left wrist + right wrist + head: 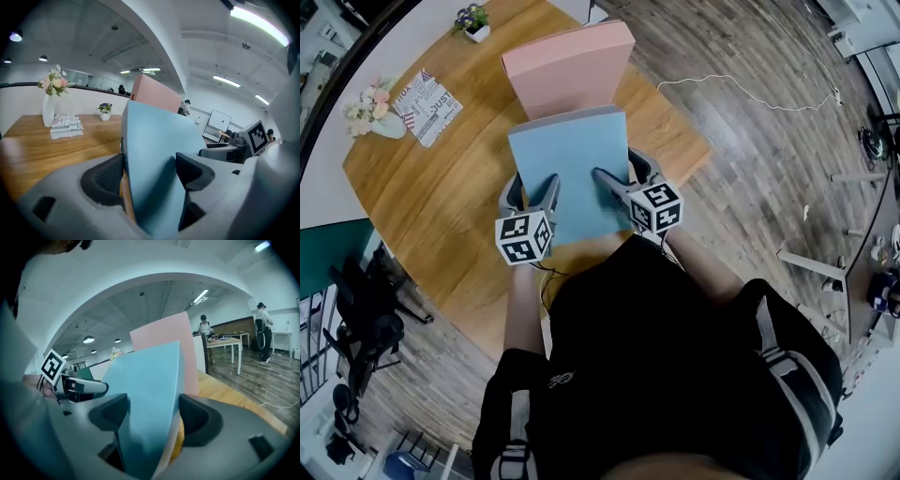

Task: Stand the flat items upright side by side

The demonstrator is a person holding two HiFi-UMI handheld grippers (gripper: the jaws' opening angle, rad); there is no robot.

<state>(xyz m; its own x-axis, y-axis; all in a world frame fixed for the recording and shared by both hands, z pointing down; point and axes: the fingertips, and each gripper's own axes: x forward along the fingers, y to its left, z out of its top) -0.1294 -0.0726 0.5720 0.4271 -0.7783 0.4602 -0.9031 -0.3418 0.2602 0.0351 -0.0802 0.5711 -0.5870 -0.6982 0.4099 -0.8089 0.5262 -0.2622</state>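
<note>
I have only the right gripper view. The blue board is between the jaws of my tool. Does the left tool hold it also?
Observer: Yes. In the left gripper view the left tool has the blue board clamped between its pads.
Operator: What lies on the table at the left side?
Observer: A stack of magazines, apart from the blue board.
Operator: Anything else there?
Observer: A small potted plant at the table's far edge, left of the pink board.
</note>
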